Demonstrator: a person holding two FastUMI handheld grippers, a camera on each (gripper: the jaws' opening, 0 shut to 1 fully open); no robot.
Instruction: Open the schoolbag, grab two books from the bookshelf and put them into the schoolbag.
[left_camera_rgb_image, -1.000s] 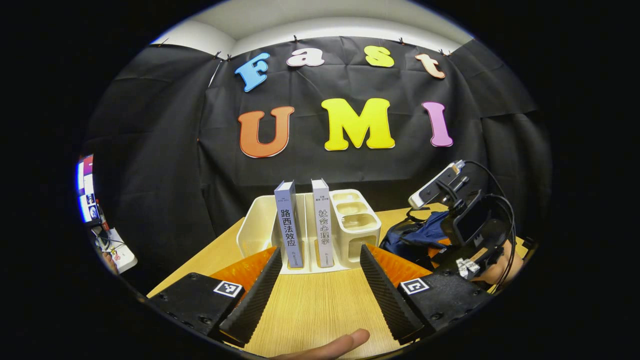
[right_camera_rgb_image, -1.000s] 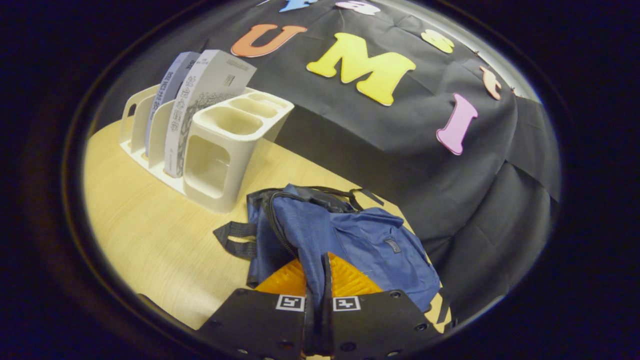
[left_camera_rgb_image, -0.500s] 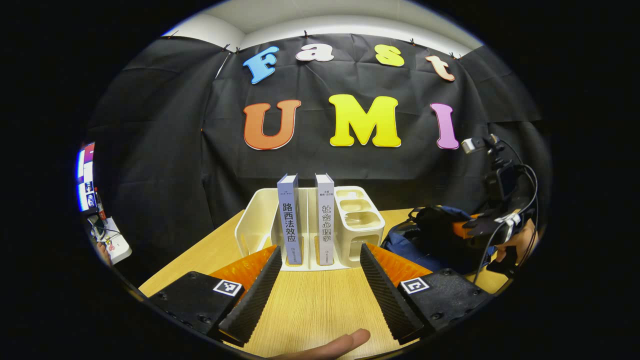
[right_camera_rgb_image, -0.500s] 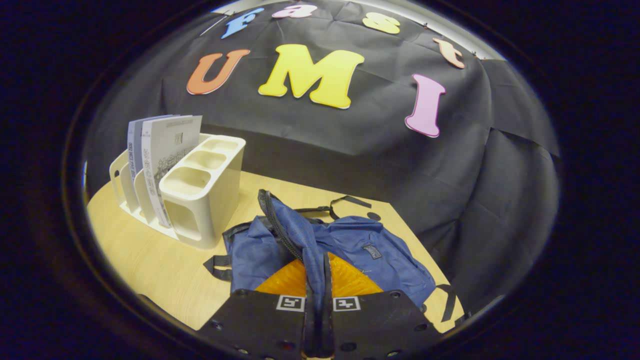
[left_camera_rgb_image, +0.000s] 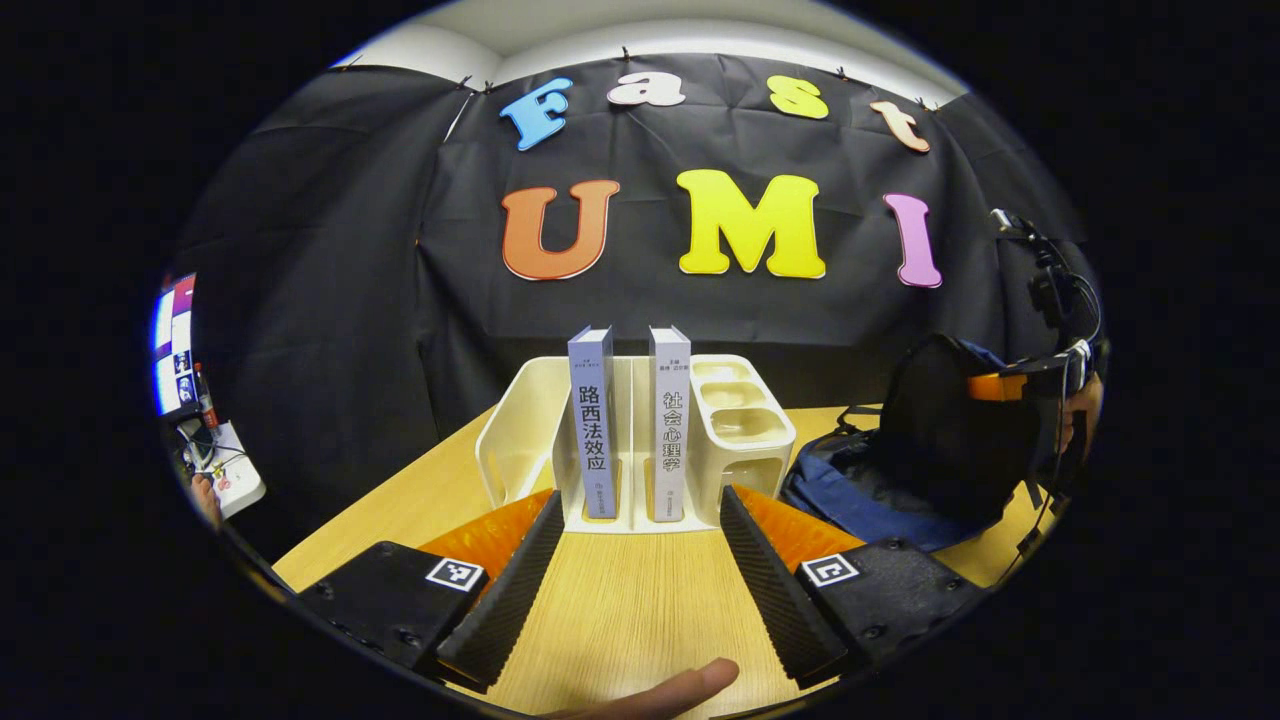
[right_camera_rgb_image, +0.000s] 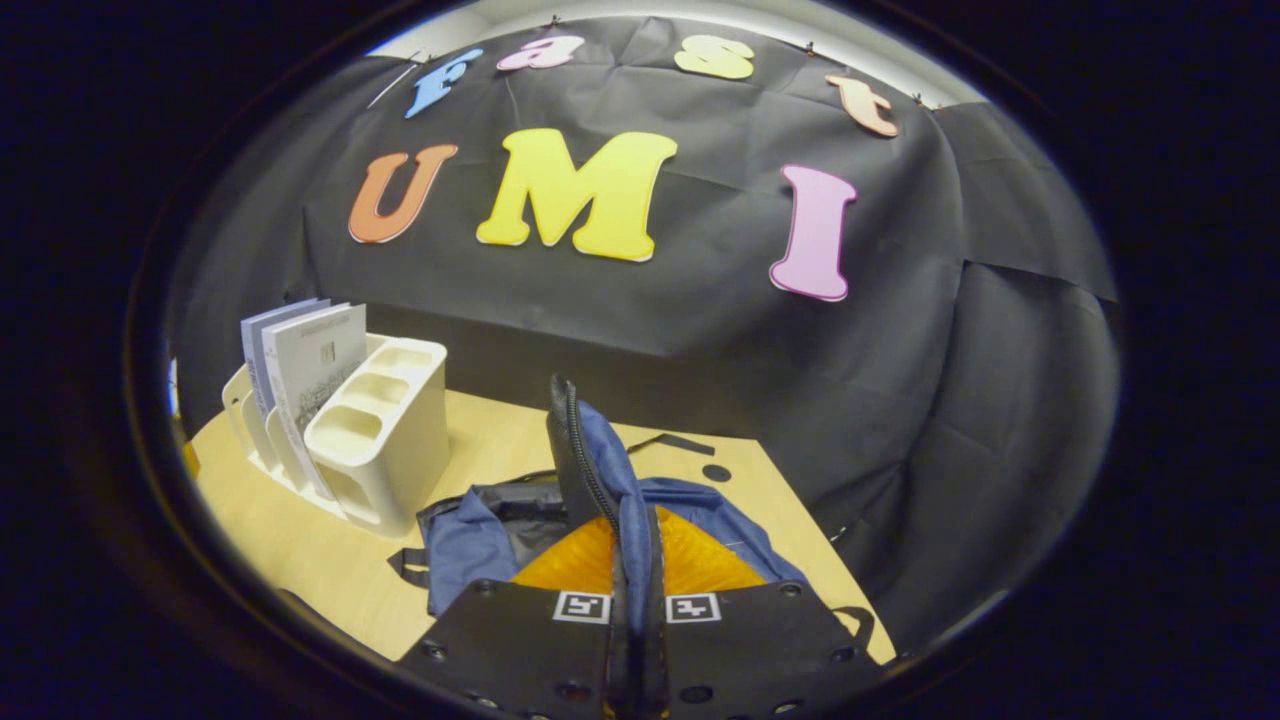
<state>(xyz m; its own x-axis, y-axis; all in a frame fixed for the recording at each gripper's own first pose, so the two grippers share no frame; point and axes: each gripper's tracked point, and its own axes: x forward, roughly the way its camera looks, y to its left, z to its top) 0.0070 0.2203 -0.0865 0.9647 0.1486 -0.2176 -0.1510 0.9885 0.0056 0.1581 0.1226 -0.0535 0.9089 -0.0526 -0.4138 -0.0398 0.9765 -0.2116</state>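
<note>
Above the table (right_camera_rgb_image: 300, 540), the right gripper (right_camera_rgb_image: 632, 560) pinches the schoolbag (right_camera_rgb_image: 600, 470) flap upward; the left gripper (left_camera_rgb_image: 630, 560), fingers apart, faces two books (left_camera_rgb_image: 592, 420) in the bookshelf (left_camera_rgb_image: 740, 430). Thin fabric may slip free, reclosing the bag.

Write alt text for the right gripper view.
The right gripper is shut on the blue schoolbag's flap, holding it lifted above the schoolbag on a wooden table. To the left, a cream bookshelf holds two upright books.
</note>
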